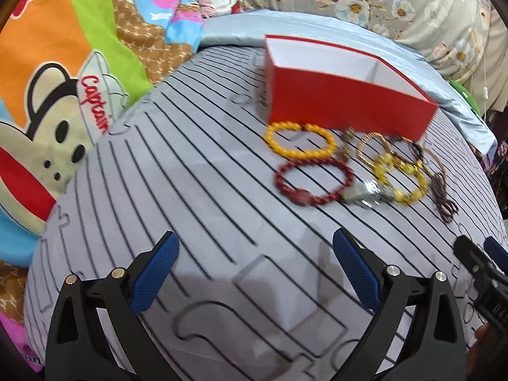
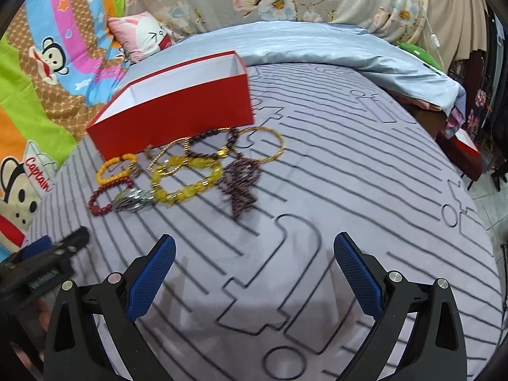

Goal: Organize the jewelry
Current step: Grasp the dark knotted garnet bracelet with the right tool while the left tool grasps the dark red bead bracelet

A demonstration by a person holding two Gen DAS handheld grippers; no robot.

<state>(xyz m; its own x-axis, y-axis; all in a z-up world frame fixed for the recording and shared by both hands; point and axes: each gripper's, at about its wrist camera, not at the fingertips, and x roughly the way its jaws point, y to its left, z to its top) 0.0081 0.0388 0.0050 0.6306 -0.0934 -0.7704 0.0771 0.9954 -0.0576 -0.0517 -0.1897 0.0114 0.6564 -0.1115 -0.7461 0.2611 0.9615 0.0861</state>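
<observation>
Left wrist: red box (image 1: 346, 95) holds nothing visible; both tools (image 1: 254, 263) (image 2: 254, 263) released.

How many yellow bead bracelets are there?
2. One bracelet lies right by the red box, left end of the pile. The chunkier one lies further right, tangled with gold bangles. More could hide in the pile.

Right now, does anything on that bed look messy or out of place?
Yes. The jewelry lies heaped in front of the red box, not inside. The yellow bead bracelet, gold bangle and dark bead strand overlap in a tangle. What shows of the box's inside is bare.
</observation>
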